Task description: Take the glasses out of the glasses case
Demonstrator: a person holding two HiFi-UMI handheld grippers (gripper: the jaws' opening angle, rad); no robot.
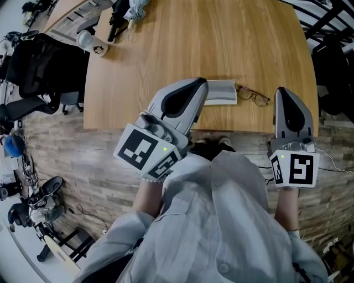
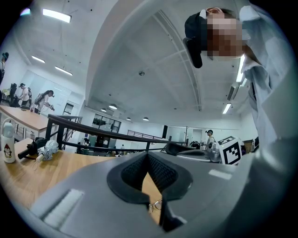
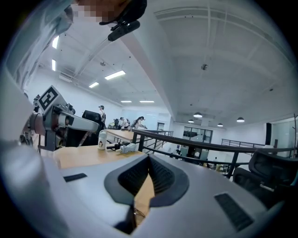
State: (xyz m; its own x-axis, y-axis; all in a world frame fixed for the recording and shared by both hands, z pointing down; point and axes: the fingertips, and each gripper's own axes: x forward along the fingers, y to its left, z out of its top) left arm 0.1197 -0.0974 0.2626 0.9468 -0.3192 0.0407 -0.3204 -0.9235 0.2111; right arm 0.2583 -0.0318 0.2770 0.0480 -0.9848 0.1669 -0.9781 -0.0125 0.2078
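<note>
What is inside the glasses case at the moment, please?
No glasses show in the glasses case: the glasses lie on the table by its right end. The left gripper covers its left end.

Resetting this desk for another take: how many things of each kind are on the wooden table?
glasses case: 1
glasses: 1
white bottle: 1
black gadget: 1
pale bundle: 1
Total: 5

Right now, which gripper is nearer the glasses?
Right. In the head view the right gripper sits just right of the glasses, apart from them. The left gripper is farther left, with the glasses case between it and them.
</note>
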